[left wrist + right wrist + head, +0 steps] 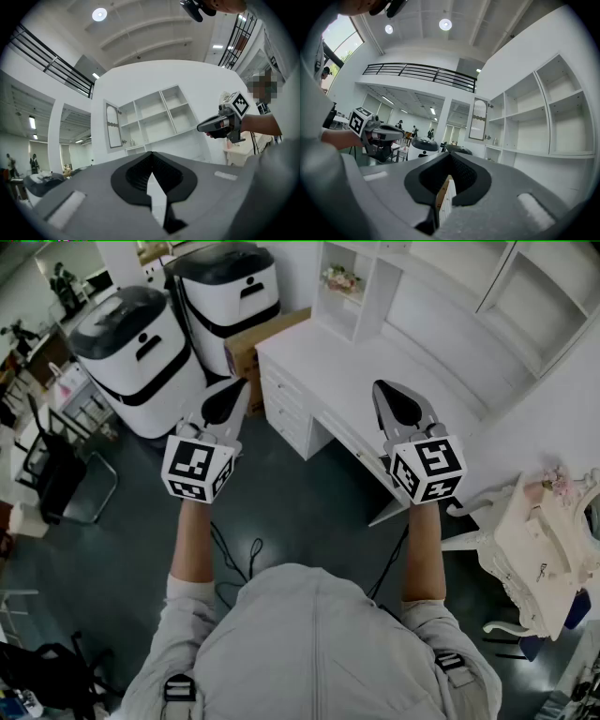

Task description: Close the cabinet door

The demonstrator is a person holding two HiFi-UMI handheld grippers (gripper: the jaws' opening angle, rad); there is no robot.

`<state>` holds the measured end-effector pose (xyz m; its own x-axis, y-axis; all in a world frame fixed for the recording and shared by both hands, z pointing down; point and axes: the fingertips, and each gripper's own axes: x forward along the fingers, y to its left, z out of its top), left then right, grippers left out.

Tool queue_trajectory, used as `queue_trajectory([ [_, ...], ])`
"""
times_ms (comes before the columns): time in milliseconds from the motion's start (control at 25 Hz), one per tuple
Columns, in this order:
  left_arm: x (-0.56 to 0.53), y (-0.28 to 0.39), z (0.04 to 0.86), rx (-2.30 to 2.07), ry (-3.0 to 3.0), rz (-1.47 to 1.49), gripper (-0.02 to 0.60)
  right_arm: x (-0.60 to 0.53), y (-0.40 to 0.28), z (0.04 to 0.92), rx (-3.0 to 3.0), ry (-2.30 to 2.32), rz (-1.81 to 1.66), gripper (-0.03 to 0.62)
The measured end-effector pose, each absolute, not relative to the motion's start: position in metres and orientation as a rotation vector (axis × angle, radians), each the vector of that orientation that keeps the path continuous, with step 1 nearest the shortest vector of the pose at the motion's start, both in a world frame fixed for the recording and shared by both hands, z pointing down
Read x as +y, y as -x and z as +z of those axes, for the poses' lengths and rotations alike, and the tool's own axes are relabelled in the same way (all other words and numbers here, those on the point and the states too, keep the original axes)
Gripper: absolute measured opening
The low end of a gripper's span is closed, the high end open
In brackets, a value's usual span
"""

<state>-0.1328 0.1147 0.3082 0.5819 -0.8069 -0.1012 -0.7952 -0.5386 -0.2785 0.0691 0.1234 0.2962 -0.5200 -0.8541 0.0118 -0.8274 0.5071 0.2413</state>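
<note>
Since the cabinet door (112, 125) stands swung open at the left end of the wall shelves (157, 115), step: approach, door untouched.
Left gripper (228, 397): jaws together, empty, well short of the door.
Right gripper (398, 401): jaws together, empty, alongside.
Next move: probably reach across the desk (347, 357) and push the door's free edge toward the shelves.

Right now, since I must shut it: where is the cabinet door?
In the left gripper view, the door stands open at the left end of the shelves.
</note>
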Motion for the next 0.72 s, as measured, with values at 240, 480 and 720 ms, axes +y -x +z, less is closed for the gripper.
queue_trajectory([
  [240, 0.109, 0.157, 0.314, 1.288, 2.550, -0.070, 0.018, 0.119, -0.048, 0.298, -2.630, -1.524, -0.252, 0.000],
  [480, 0.107, 0.189, 0.325, 1.263, 2.584, -0.100, 0.017, 0.119, -0.026, 0.304, -2.629, -1.619, -0.175, 0.002],
  [720, 0.095, 0.209, 0.327, 1.253, 2.598, -0.119, 0.018, 0.116, -0.004, 0.304, -2.637, -1.621, -0.172, 0.002],
])
